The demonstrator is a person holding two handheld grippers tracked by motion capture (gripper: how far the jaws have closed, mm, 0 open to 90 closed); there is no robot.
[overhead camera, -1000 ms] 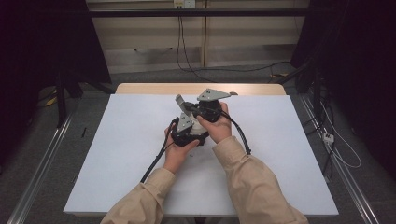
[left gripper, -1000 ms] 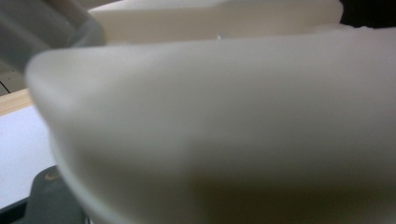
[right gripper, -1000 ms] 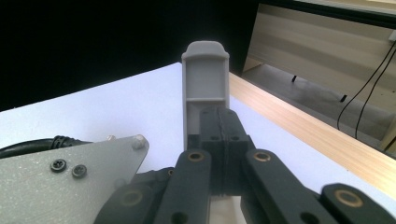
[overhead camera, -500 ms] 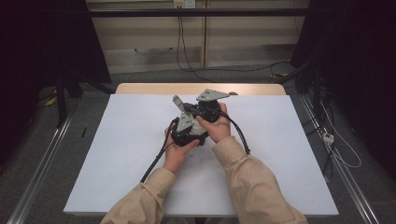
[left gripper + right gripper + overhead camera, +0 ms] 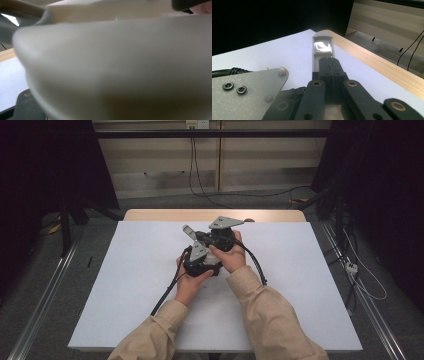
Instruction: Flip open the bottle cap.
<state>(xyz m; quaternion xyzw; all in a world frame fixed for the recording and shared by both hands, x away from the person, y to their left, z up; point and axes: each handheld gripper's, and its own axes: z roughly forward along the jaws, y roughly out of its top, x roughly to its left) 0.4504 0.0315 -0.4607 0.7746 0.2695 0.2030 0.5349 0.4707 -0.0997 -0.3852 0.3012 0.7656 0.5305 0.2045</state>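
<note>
**A:** Why are we holding the two grippers so tightly together over the middle of the white table [image 5: 300, 270]?

**B:** We are probably bracing one against the other. Our left hand [image 5: 192, 282] is cupping the left gripper [image 5: 200, 260] from below. Our right hand [image 5: 230, 257] is pressing the right gripper [image 5: 220, 237] against it from the far side, so the two bodies are touching.

**A:** And the grey strip [image 5: 188, 231], where are we finding it?

**B:** It is sticking out up and to the left of the clustered grippers, above the table. In the right gripper view the grey strip [image 5: 322, 47] is rising just beyond the right gripper [image 5: 329, 60], with its glossy end catching the light.

**A:** Are we gripping it?

**B:** We are reading it as not gripped. The right jaws are pressed flat together, with only a seam showing and nothing between them. The strip is lying behind them, facing the camera. It may belong to the other tool, but we cannot tell.

**A:** And the left jaws?

**B:** We cannot tell. A pale blurred surface [image 5: 112, 70] is sitting right against that camera and hiding them.

**A:** What about the plate with screws [image 5: 249, 85]?

**B:** We are taking it for the left gripper's three-cornered plate, close alongside. The black cable [image 5: 165, 295] is trailing back toward us across the table, out of the way.
</note>
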